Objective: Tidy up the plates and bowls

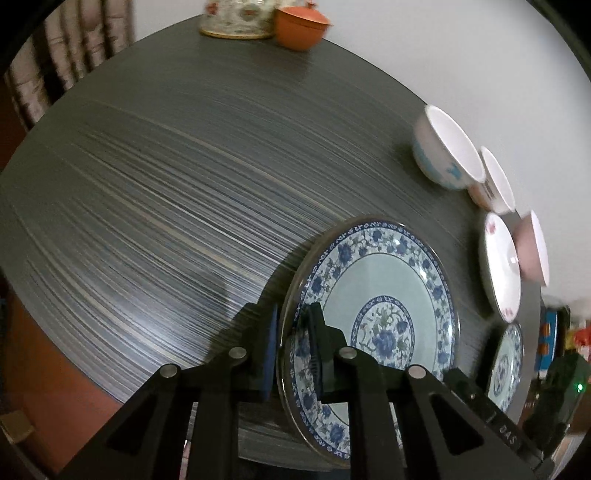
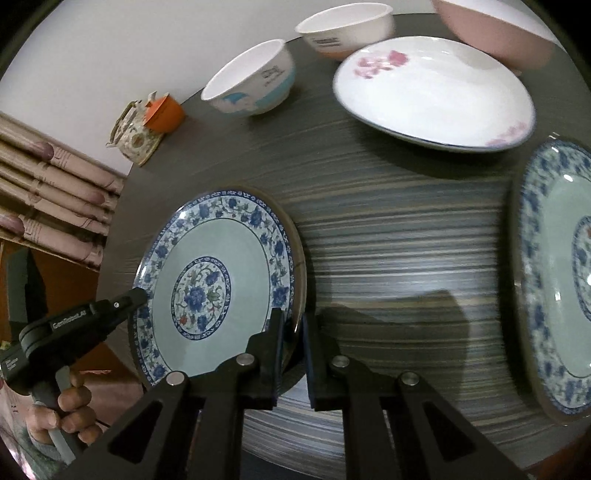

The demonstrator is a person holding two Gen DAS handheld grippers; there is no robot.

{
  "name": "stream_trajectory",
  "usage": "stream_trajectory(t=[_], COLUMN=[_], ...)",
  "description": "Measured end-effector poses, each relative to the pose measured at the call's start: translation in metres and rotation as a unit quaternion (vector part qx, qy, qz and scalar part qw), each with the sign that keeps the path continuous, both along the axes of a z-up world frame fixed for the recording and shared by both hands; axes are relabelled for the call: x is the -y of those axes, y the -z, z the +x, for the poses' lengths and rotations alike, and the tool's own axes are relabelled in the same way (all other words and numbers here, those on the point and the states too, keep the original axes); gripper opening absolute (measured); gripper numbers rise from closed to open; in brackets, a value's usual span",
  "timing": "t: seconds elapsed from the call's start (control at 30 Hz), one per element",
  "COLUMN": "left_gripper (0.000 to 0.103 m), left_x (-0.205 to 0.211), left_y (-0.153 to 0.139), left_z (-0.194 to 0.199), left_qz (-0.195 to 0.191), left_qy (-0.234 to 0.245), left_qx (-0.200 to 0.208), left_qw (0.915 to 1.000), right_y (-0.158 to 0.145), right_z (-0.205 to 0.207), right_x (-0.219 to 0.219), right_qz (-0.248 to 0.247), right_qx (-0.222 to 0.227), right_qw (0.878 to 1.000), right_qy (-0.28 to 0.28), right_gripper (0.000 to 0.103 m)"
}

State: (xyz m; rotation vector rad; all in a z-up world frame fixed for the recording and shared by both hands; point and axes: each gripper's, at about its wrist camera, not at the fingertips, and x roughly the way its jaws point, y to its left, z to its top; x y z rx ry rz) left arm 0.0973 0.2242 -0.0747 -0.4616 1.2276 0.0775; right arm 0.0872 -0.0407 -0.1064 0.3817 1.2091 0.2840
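1. Blue-patterned plate (image 2: 218,273) lies on the dark striped table (image 2: 388,240), near the table's left edge in the right wrist view; both grippers clamp its rim.
2. Left gripper (image 1: 291,347) pinches the plate's edge: one blue pad sits under the rim and the other finger lies on the plate's patterned border.
3. Right gripper (image 2: 293,332) has its jaws drawn close together, with the plate's near rim caught between the pads.
4. From the right wrist view, the left gripper reaches the opposite side of the plate, and a hand (image 2: 66,410) wraps its handle.
5. Second blue-patterned plate (image 2: 557,280) rests on the table well to the right of the held plate.
6. White plate with pink flowers (image 2: 432,92) sits beyond the held plate, toward the back right.
7. White bowl with blue print (image 2: 251,85) stands behind the held plate, near the table's far edge; a second white bowl (image 2: 347,27) and a pink bowl (image 2: 498,33) stand further right.
8. Orange pot (image 2: 164,110) and a flowered teapot (image 2: 135,138) stand together at the table's far left edge, apart from the held plate.
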Motion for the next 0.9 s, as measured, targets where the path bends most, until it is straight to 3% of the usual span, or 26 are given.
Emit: stream_trajectory(t=[0.33,0.77,0.9], left_gripper=[0.018,0.021,0.044], left_x=[-0.029,-0.017,-0.021], left_y=[0.008,0.014,0.009], left_z=[0.000,0.007,0.003], left_qz=[0.004,0.026,0.041], left_qy=[-0.038,-0.036,-0.057], left_qx=[-0.006,-0.010,0.007], left_qw=[0.9993,0.9989,0.9975], right_y=[0.001,-0.002,-0.008], right_z=[-0.004,-0.002,-0.006], right_x=[-0.020,-0.029,-0.031], right_qz=[-0.015,-0.021,-0.033], right_qx=[-0.003,-0.003,0.006], right_qw=[1.000,0.999,0.999], right_qy=[-0.022,-0.038,-0.041], right_gripper=[0.011,0.014,0.014])
